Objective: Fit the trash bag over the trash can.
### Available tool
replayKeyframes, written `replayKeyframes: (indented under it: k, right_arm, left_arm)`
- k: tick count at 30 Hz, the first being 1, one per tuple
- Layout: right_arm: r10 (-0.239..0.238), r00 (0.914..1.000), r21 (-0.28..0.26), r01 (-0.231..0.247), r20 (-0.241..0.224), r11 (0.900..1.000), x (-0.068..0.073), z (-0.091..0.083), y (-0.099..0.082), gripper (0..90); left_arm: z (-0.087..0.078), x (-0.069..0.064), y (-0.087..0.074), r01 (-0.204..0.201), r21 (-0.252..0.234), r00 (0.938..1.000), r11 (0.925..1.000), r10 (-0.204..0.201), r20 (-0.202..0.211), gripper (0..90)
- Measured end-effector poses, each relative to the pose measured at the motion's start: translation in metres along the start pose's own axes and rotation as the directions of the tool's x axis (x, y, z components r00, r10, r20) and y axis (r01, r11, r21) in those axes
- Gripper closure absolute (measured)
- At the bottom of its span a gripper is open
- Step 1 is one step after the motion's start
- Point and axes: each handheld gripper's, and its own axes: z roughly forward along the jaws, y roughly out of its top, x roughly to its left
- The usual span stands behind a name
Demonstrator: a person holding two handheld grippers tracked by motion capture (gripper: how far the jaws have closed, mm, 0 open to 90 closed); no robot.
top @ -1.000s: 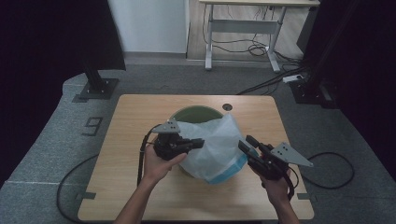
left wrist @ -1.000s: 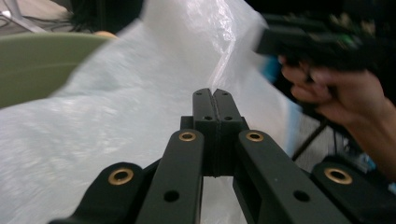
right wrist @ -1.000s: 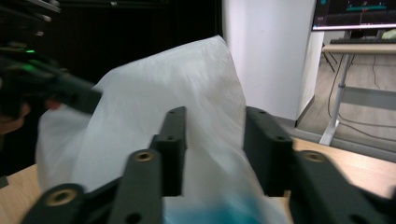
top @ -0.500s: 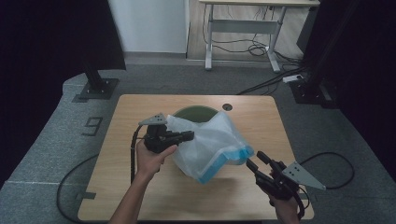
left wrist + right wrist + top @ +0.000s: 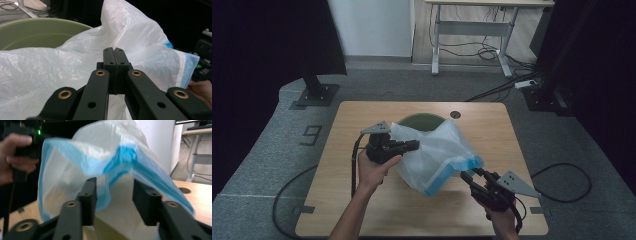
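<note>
A white plastic bag (image 5: pixel 437 150) with a blue rim lies over a green bin (image 5: pixel 419 121) at the middle of the table. My left gripper (image 5: pixel 412 145) is shut on the bag's left side and holds the film up. In the left gripper view the jaws (image 5: pixel 115 56) are pressed together against the bag (image 5: pixel 140 37), with the bin's rim (image 5: pixel 37 32) behind. My right gripper (image 5: pixel 469 176) is open just below the blue rim. In the right gripper view the bag's blue edge (image 5: pixel 120 157) hangs between the spread jaws (image 5: pixel 117 197), untouched.
The wooden table (image 5: pixel 362 120) has a round cable hole (image 5: pixel 455 114) behind the bin. Cables trail off both sides onto the grey floor. A black stand (image 5: pixel 314 92) is at the far left, another (image 5: pixel 544 97) at the far right, and a desk (image 5: pixel 492 20) farther back.
My left gripper pulled the bag a little to the left. My right gripper drew back from the bag toward the near edge, then moved left up to the blue rim.
</note>
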Motion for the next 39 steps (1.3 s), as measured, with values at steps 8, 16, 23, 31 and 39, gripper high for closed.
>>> replayKeyframes:
  k: [8, 16, 23, 31, 39]
  right_arm:
    - [0.034, 0.9992, -0.006, -0.034, -0.023, 0.9994, -0.004, 0.013, 0.010, 88.7]
    - [-0.028, 0.9976, 0.017, 0.027, 0.064, 0.9995, -0.014, 0.003, 0.006, 88.7]
    - [-0.082, 0.9888, 0.018, 0.080, 0.125, 0.9966, -0.024, -0.006, 0.012, 88.6]
    - [-0.121, 0.9818, -0.003, 0.122, 0.147, 0.9925, -0.022, -0.007, 0.027, 88.5]
    - [-0.141, 0.9833, -0.006, 0.142, 0.115, 0.9898, -0.013, -0.008, 0.022, 88.5]
  left_arm:
    - [-0.008, 0.004, -0.002, 0.002, -0.047, 0.9997, 0.9989, -0.003, -0.025, 90.0]
    - [-0.021, 0.014, -0.006, 0.014, -0.103, 0.9967, 0.9946, -0.022, -0.078, 90.0]
    - [-0.037, 0.021, -0.009, 0.020, -0.143, 0.9946, 0.9896, -0.034, -0.099, 90.0]
    - [-0.054, 0.025, -0.022, 0.015, -0.167, 0.9917, 0.9859, -0.036, -0.124, 90.0]
    - [-0.067, 0.033, -0.044, 0.035, -0.185, 0.9896, 0.9821, -0.060, -0.131, 90.0]
